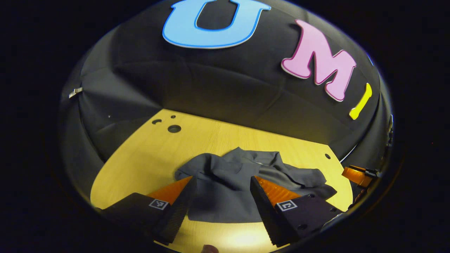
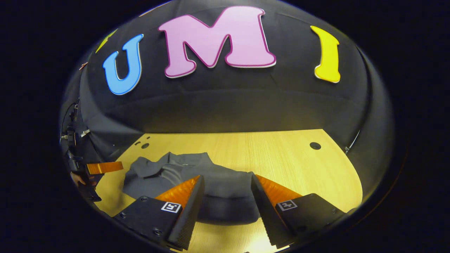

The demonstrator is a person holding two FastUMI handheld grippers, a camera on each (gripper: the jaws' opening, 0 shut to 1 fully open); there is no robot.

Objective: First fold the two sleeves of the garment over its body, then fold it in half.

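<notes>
two grippers up in the air for us right now. our left gripper (image 1: 221, 196) hovers over the near part of the grey garment (image 1: 242, 179), jaws spread wide, nothing between them. same deal with our right gripper (image 2: 226, 196), fingers apart above the garment (image 2: 197, 179). the garment lies bunched and folded on the wooden table (image 2: 281, 158), collar toward the booth wall.

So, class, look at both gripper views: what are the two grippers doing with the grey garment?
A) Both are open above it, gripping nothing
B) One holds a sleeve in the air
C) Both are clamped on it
A: the left gripper and right gripper both stand open, while the garment lies on the table.
</notes>
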